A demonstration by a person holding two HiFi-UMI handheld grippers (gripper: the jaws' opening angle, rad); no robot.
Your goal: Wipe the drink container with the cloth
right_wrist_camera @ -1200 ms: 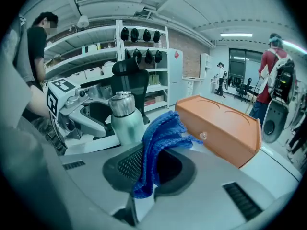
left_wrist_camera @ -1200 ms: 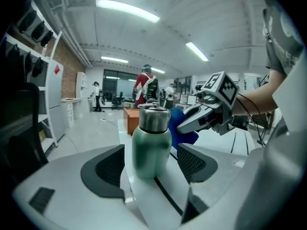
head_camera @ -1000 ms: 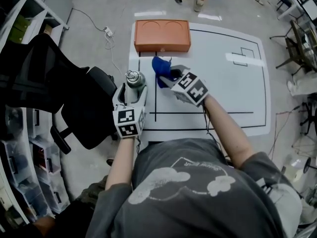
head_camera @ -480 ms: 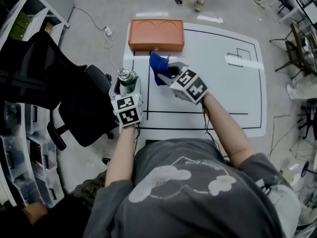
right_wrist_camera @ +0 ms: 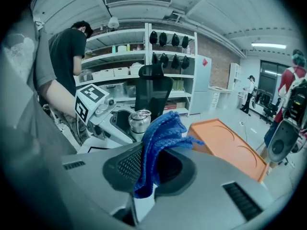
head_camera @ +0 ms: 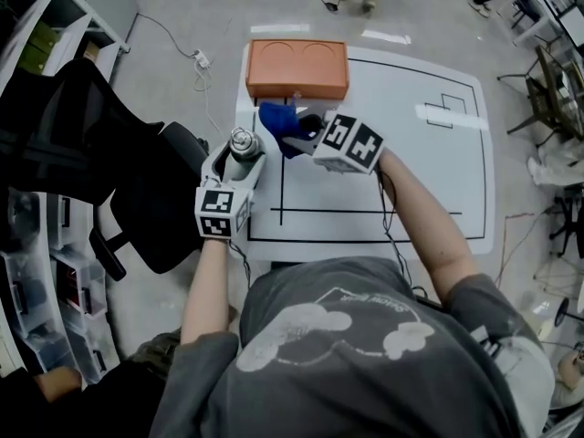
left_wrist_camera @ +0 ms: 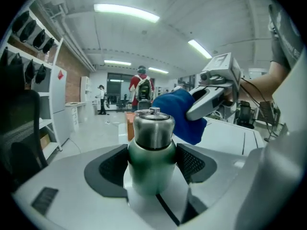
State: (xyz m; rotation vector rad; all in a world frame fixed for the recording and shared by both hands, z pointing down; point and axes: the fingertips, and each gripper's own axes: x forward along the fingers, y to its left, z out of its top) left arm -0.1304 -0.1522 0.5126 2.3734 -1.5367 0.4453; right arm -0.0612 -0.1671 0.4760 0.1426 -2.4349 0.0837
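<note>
flask (left_wrist_camera: 152, 128) in left claw (left_wrist_camera: 152, 169), blue cloth (right_wrist_camera: 160, 138) (right claw (right_wrist_camera: 148, 169)) near

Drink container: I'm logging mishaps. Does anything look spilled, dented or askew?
Nothing stands out. The metal flask, cap on, sits squarely in the left hand-held gripper; the blue cloth is pinched in the right hand-held gripper. No spill or dent shows.

Drink container (left_wrist_camera: 152, 150): green body, silver steel top. Cloth (right_wrist_camera: 160, 135): deep blue. Tray (head_camera: 298, 67): orange. Surface (head_camera: 411, 181): white, ruled with black lines. Left tongs (left_wrist_camera: 152, 166), right tongs (right_wrist_camera: 151, 166): light grey, dark gridded pads, black-and-white square markers.
</note>
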